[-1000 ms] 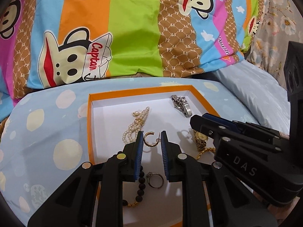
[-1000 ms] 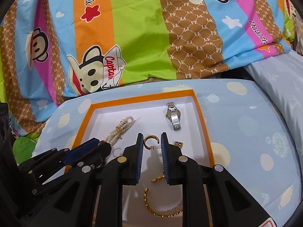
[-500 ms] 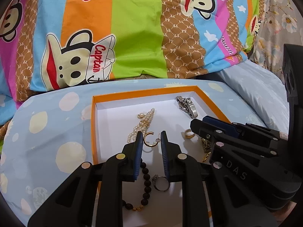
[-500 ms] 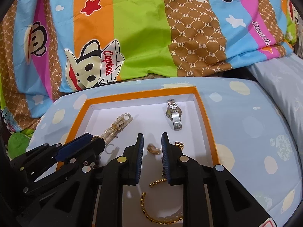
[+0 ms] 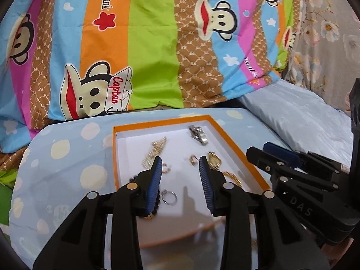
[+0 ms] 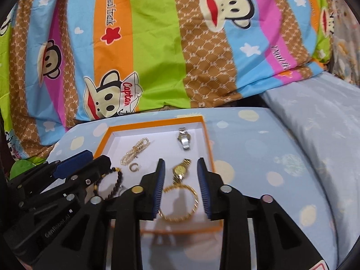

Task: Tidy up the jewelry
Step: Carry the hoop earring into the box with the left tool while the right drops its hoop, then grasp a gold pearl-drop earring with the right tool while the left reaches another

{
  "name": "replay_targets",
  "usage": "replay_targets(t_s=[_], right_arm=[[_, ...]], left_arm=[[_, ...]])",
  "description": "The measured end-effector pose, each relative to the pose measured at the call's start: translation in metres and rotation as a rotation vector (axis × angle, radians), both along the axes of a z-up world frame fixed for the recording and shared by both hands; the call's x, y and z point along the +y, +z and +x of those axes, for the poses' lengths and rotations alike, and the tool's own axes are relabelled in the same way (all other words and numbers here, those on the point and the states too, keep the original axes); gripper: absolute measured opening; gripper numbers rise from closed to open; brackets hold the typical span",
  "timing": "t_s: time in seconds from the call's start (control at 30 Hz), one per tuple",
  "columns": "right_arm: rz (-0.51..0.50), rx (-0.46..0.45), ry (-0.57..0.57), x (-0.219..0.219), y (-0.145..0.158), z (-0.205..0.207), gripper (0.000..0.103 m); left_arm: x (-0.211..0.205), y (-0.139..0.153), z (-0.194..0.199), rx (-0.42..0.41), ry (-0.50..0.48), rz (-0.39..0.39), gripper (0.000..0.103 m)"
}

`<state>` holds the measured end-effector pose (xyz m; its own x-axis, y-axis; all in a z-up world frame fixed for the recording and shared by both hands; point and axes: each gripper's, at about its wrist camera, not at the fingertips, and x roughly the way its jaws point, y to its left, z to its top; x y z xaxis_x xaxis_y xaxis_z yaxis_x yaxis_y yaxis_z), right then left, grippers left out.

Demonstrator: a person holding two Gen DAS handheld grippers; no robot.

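Observation:
An orange-rimmed white tray (image 5: 115, 157) (image 6: 208, 139) lies on a blue spotted cushion. In it are a silver watch (image 6: 184, 140) (image 5: 199, 133), a pearl bracelet (image 6: 135, 150) (image 5: 155, 151), a gold hoop earring (image 6: 134, 167), a second gold hoop (image 5: 193, 159), a gold watch (image 6: 180, 169), a gold chain bracelet (image 6: 180, 202), a dark bead bracelet (image 6: 118, 183) and a silver ring (image 5: 169, 196). My left gripper (image 5: 180, 173) is open and empty above the tray's near part. My right gripper (image 6: 180, 175) is open and empty over the gold watch and chain.
A striped cartoon-monkey pillow (image 5: 146, 45) stands behind the cushion. A pale blue pillow (image 6: 315, 117) lies to the right. The right gripper's body (image 5: 303, 180) shows at the right of the left view, the left gripper's body (image 6: 56, 180) at the left of the right view.
Both grippers have opened wide and pulled back and up from the tray. The gold hoop each one held between its pads now lies in the tray.

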<state>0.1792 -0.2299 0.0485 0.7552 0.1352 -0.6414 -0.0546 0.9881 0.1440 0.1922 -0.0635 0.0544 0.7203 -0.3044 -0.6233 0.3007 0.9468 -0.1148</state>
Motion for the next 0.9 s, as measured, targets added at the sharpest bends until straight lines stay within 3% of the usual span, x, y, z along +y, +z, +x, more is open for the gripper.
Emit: replay_targets(t_s=[0.17, 0.37, 0.7, 0.9], right_arm=[[-0.017, 0.001, -0.041, -0.012, -0.002, -0.048, 0.035], [0.015, 0.059, -0.081, -0.023, -0.027, -0.091, 0.035], [0.030, 0.117, -0.084, -0.023, -0.057, -0.115, 0.035], [0.035, 0.122, -0.074, -0.022, -0.061, -0.117, 0.035]], left_arm=[[-0.008, -0.001, -0.038, 0.016, -0.040, 0.020, 0.033], [-0.011, -0.016, -0.072, 0.063, -0.067, 0.030, 0.033], [-0.012, -0.049, -0.093, 0.137, -0.058, 0.059, 0.033], [-0.013, -0.055, -0.094, 0.134, -0.048, 0.072, 0.033]])
